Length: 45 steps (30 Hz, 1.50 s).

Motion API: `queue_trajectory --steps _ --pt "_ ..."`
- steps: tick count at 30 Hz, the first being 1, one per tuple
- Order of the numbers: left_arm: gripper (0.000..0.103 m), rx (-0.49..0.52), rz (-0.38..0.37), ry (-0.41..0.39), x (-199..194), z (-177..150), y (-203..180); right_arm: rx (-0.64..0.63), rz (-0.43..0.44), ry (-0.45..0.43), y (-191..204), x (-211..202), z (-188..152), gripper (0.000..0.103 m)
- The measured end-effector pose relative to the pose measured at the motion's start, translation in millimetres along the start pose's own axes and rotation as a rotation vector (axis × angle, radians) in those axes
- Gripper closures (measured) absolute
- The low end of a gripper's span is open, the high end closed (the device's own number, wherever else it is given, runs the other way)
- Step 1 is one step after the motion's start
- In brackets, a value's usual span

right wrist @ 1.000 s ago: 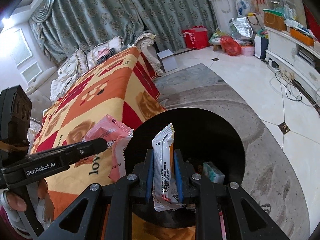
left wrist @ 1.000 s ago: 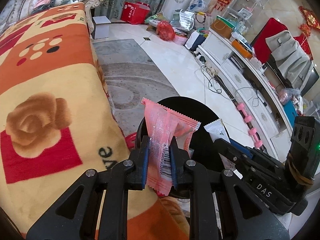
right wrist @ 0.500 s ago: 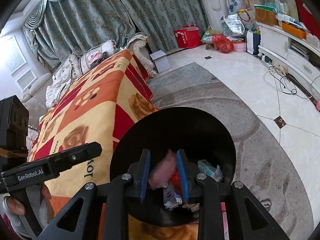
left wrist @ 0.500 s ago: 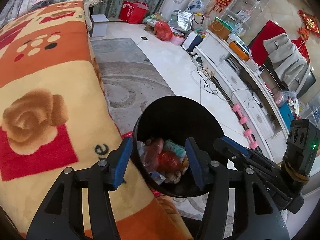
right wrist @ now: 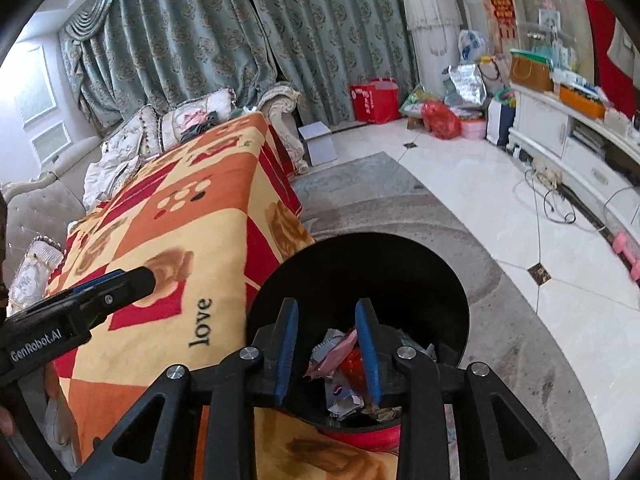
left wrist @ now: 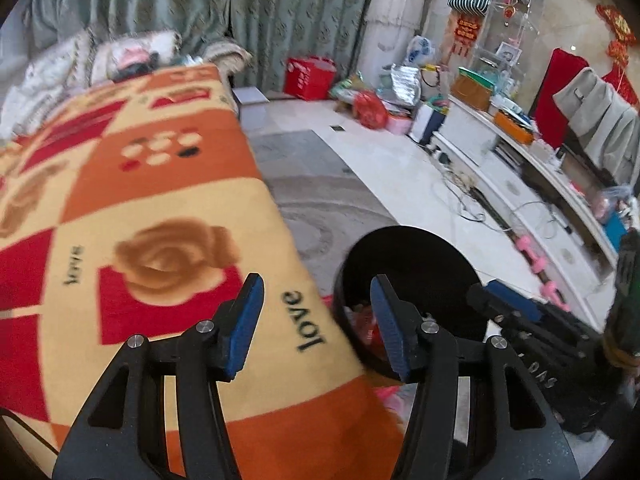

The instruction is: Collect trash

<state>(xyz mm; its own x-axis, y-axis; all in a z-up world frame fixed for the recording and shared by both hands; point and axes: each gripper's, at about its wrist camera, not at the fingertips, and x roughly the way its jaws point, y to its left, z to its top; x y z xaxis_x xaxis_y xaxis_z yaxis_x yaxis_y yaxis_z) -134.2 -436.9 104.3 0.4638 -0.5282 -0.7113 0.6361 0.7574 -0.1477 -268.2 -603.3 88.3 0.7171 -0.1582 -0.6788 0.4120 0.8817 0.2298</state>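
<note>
The left gripper (left wrist: 316, 322) has its blue-padded fingers (left wrist: 244, 328) spread wide with nothing between them, hovering over the edge of the orange, red and cream rose-patterned blanket (left wrist: 160, 208), beside the printed word "love" (left wrist: 306, 322). Its right finger overlaps the near rim of the black trash bin (left wrist: 412, 248), which stands on the grey patterned rug (left wrist: 320, 200) just beside the blanket-covered surface. The right gripper (right wrist: 327, 344) hangs directly above the bin's mouth, fingers (right wrist: 287, 344) likewise parted and empty. Inside the black trash bin (right wrist: 400, 264) lies the collected trash (right wrist: 340, 360): a pink wrapper, something red, and a white wrapper with a blue and red logo, all heaped at the bottom; the left wrist view is motion-blurred, so there the contents read only as a reddish smear. In the right wrist view the left gripper's black body, marked "GenRobot.AI", reaches in from the left over the blanket. Pink dumbbells (left wrist: 536, 256) lie on the white tiled floor (left wrist: 400, 168) near the long white cabinet (left wrist: 520, 184).
</note>
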Motion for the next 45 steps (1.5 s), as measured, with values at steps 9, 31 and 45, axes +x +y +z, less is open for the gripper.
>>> queue_trajectory --steps 9,31,45 --pt "0.049 0.005 0.018 -0.11 -50.6 -6.1 11.6 -0.038 -0.014 -0.096 29.4 -37.2 7.6 0.071" --pt "0.049 -0.002 0.024 -0.237 -100.8 -8.7 28.1 -0.076 -0.044 -0.201 59.9 -79.4 12.1 0.063" --pt "0.049 0.001 0.022 -0.242 -101.9 -7.9 30.3 -0.088 -0.044 -0.231 67.6 -82.6 12.7 0.051"
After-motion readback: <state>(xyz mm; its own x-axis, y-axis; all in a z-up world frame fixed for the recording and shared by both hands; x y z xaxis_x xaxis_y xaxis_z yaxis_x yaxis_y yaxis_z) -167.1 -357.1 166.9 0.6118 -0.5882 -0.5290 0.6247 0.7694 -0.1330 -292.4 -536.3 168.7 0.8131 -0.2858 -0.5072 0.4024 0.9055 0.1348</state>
